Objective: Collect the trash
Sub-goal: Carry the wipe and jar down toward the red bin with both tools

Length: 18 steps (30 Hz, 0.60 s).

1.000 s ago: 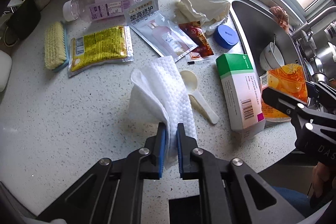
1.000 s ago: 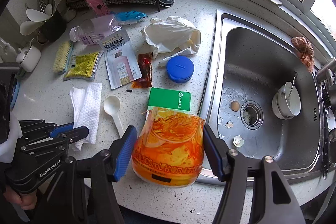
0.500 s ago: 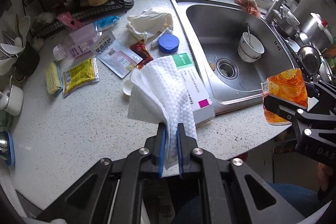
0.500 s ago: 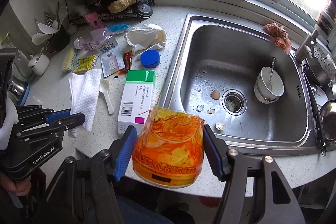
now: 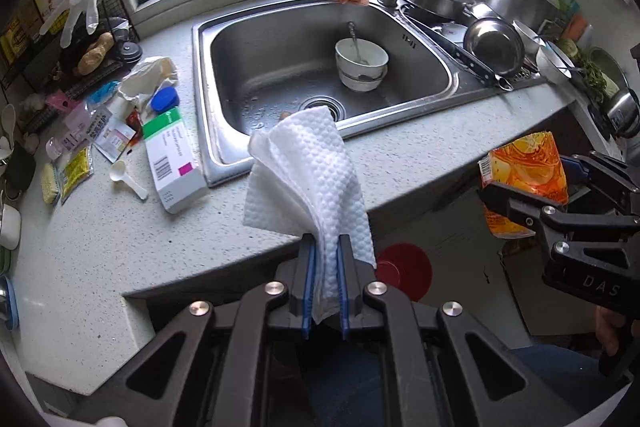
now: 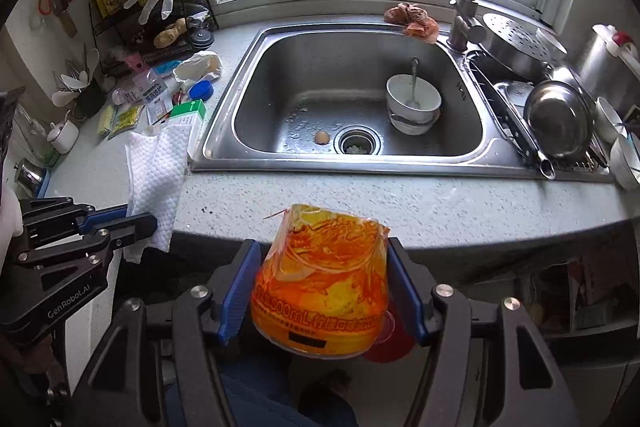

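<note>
My left gripper (image 5: 324, 279) is shut on a white textured paper towel (image 5: 308, 179), held in the air off the counter's front edge; it also shows in the right wrist view (image 6: 158, 179). My right gripper (image 6: 322, 291) is shut on an orange plastic drink pouch (image 6: 320, 279), also off the counter edge; the pouch shows in the left wrist view (image 5: 524, 179). A red round bin (image 5: 404, 271) is on the floor below, partly hidden behind both grippers. More trash lies on the counter's left: a green-white box (image 5: 172, 159), wrappers (image 5: 76, 167), a crumpled bag (image 5: 148, 75).
A steel sink (image 6: 360, 95) holds stacked bowls (image 6: 412, 103) and an eggshell (image 6: 321, 137). A white scoop (image 5: 128, 179), blue lid (image 5: 165, 99) and bottle lie left. Pots and pans (image 6: 556, 119) fill the drainer at right. A wire rack (image 6: 160, 19) stands back left.
Both grippers have pulled back and up from the counter with the towel and pouch still held. The counter edge and the red bin below have come into view.
</note>
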Each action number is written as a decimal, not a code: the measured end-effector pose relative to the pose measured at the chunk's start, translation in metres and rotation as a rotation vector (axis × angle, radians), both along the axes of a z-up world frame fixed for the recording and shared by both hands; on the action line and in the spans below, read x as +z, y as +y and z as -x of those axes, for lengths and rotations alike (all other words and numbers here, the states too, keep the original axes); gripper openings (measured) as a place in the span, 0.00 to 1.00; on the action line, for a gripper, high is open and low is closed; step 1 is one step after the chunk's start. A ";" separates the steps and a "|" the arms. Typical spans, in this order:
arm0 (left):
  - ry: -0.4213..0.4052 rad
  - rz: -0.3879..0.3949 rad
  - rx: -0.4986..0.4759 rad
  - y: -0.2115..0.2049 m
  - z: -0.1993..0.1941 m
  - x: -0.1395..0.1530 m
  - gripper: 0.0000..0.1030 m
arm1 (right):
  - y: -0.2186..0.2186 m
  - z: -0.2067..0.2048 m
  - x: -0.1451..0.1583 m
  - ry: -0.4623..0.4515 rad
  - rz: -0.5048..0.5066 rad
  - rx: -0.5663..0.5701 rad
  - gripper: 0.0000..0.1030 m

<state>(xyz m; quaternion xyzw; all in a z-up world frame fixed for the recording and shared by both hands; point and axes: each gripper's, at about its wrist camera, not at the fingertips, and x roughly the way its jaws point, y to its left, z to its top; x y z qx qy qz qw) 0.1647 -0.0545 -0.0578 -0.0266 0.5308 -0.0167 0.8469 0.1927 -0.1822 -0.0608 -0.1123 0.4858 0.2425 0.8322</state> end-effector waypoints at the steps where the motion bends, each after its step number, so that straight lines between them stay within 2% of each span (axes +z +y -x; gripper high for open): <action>1: 0.005 0.004 -0.019 -0.012 0.002 -0.002 0.09 | -0.012 0.004 -0.001 0.003 0.002 -0.018 0.59; 10: 0.062 0.015 -0.218 -0.103 0.004 -0.029 0.09 | -0.091 0.030 -0.020 0.056 0.018 -0.228 0.59; 13: 0.111 0.040 -0.280 -0.124 -0.001 -0.048 0.09 | -0.112 0.037 -0.031 0.051 0.025 -0.316 0.59; 18: 0.163 0.043 -0.374 -0.149 -0.011 -0.090 0.09 | -0.131 0.036 -0.067 0.104 0.021 -0.408 0.59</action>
